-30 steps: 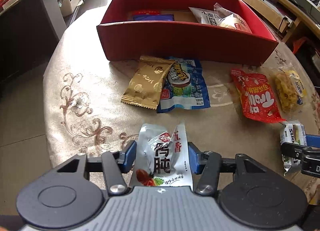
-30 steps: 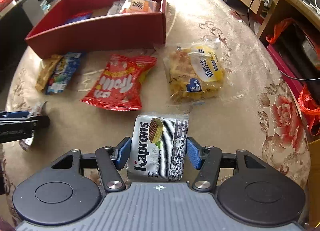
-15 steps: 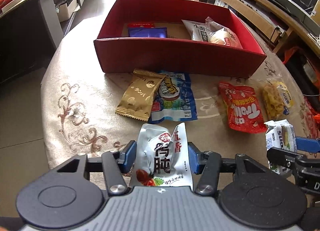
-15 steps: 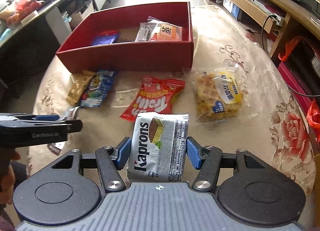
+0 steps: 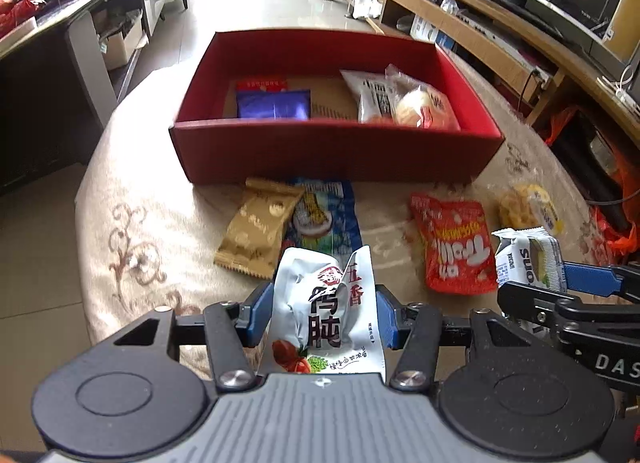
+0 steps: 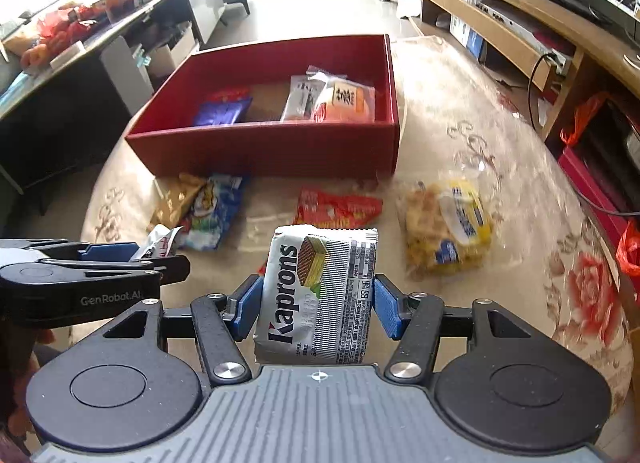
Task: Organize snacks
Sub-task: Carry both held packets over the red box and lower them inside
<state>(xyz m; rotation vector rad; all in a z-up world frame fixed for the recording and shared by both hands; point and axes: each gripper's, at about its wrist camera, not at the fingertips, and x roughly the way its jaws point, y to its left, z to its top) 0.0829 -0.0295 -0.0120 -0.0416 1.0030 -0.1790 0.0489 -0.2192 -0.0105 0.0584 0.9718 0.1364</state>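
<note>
A silver pouch with Chinese lettering (image 5: 326,311) is pinched between the blue pads of the left gripper (image 5: 323,313), held above the table (image 5: 160,199). A silver Kaprons wafer pack (image 6: 318,299) is clamped upright in the right gripper (image 6: 316,303), likewise lifted clear of the cloth. The red box (image 5: 336,151) is seen ahead of both, with a blue packet (image 5: 274,103) at its left and a white packet (image 5: 370,95) with a bun packet (image 5: 420,107) at its right. On the table in front of the box, a gold packet (image 5: 256,229) lies overlapped against a blue-green packet (image 5: 324,219); a red packet (image 5: 454,247) and a yellow-labelled clear bag (image 6: 448,227) lie further right.
</note>
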